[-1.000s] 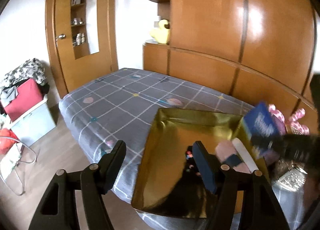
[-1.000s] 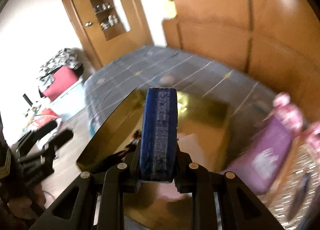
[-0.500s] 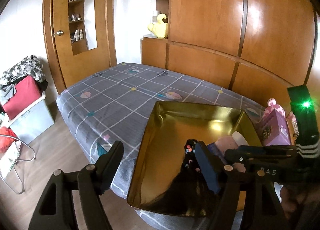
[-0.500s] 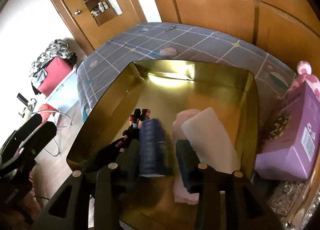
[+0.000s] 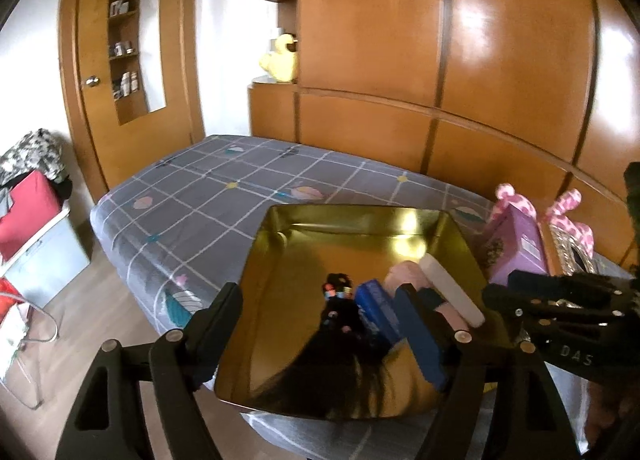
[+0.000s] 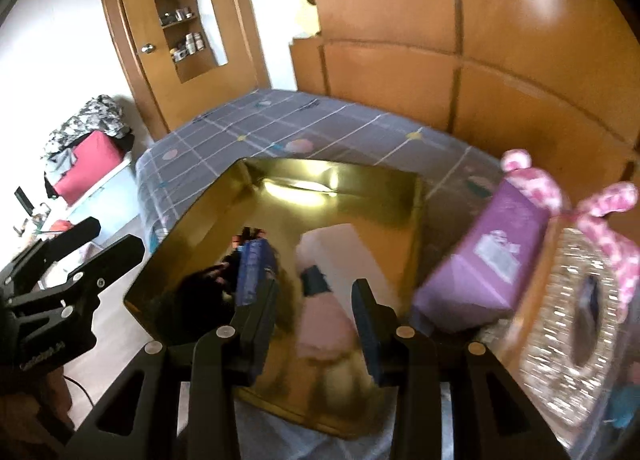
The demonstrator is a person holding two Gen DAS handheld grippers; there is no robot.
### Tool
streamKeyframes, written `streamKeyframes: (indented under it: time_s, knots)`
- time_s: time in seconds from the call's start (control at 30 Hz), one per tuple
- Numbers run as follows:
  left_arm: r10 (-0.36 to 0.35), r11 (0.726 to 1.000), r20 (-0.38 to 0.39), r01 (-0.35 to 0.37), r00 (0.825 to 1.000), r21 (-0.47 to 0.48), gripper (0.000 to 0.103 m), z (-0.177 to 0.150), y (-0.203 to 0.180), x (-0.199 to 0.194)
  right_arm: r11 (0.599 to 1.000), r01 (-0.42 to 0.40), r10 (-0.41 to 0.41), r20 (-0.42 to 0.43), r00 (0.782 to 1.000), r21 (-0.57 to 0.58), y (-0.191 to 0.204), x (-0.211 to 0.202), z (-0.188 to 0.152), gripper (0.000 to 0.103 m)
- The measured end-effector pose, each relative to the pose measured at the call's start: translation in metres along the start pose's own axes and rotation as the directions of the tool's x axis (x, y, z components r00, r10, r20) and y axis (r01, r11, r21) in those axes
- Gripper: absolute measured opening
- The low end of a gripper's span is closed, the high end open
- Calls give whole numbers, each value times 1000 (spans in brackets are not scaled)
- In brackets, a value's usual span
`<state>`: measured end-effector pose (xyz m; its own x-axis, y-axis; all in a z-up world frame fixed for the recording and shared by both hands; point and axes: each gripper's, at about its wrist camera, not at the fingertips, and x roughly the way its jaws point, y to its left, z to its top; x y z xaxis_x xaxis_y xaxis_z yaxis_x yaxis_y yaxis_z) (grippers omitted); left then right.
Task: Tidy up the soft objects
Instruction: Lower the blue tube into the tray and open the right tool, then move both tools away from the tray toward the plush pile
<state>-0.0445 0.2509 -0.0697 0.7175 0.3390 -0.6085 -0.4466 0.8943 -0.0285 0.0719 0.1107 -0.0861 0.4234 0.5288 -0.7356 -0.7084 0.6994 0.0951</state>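
Note:
A gold tray (image 5: 280,256) (image 6: 192,220) lies on the grey checked bed. In it are a blue tissue pack (image 5: 376,308) (image 6: 254,272), a black hair piece with small clips (image 5: 340,324) (image 6: 208,288), a pink soft roll (image 5: 404,276) (image 6: 320,324) and a white pack (image 5: 448,284) (image 6: 340,248). My left gripper (image 5: 320,320) is open and empty over the tray's near edge. My right gripper (image 6: 316,320) is open and empty above the tray; it also shows at the right of the left wrist view (image 5: 560,300).
A purple box (image 5: 516,244) (image 6: 488,260), pink patterned plush pieces (image 5: 564,212) (image 6: 600,212) and a glittery framed item (image 6: 580,308) sit right of the tray. Wooden wardrobe panels stand behind the bed. A red bag on a bin (image 5: 28,212) stands at the left on the floor.
My right gripper carried the blue tissue pack down into the tray, opened and let it go, then drew back. The pack now lies beside the hair piece. The left gripper stayed open.

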Motion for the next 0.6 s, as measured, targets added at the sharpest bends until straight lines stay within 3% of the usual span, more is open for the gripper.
streamKeyframes:
  time_s: [0.3, 0.6]
  knots:
    - [-48, 997, -11, 49, 999, 64, 79, -8, -31, -8, 996, 91, -91, 58, 994, -1, -20, -40, -23, 39]
    - [-108, 988, -36, 111, 994, 105, 79, -14, -56, -13, 982, 173, -180, 92, 979, 82, -61, -76, -46, 41]
